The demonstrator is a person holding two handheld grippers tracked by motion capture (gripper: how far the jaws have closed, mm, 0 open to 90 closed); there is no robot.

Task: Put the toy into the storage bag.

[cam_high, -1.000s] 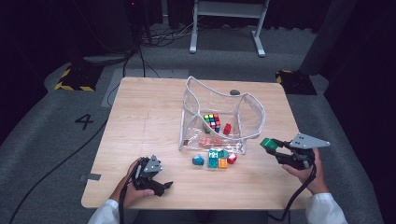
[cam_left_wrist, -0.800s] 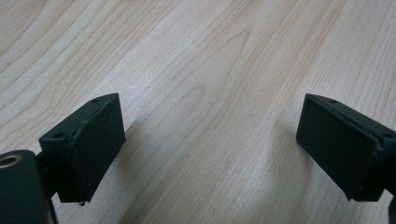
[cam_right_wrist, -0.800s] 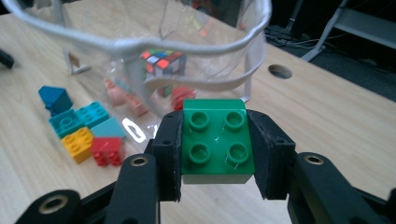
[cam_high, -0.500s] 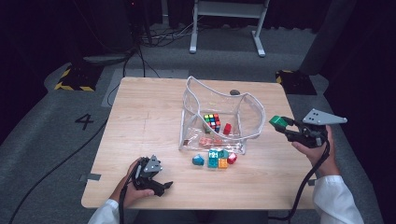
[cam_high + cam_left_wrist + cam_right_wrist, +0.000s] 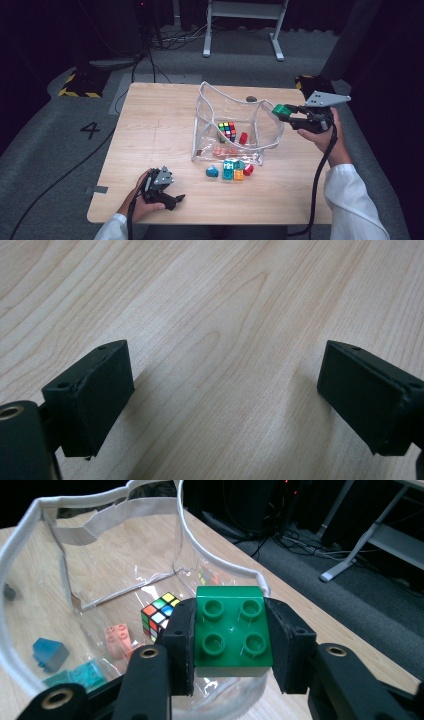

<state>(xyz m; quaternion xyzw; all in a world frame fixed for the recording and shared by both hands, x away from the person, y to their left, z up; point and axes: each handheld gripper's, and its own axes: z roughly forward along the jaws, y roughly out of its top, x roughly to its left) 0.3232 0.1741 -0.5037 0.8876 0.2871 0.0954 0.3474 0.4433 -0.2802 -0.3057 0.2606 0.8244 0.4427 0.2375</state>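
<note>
The right gripper (image 5: 230,645) is clamping a green four-stud building brick (image 5: 233,626) squarely between its two black pads, holding it in the air at the right-hand rim of the clear plastic pouch (image 5: 270,135) (a white-edged, open-topped one standing on the wooden table (image 5: 150,130)). Inside the pouch are lying a puzzle cube (image 5: 227,130), a red brick (image 5: 243,138) and a pink brick (image 5: 119,640). The left gripper (image 5: 225,405) is resting near the table's front edge, its jaws spread wide with nothing between them.

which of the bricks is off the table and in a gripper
The green brick, clamped in the right gripper above the clear bag's rim; the others lie on the table or inside the bag.
</note>
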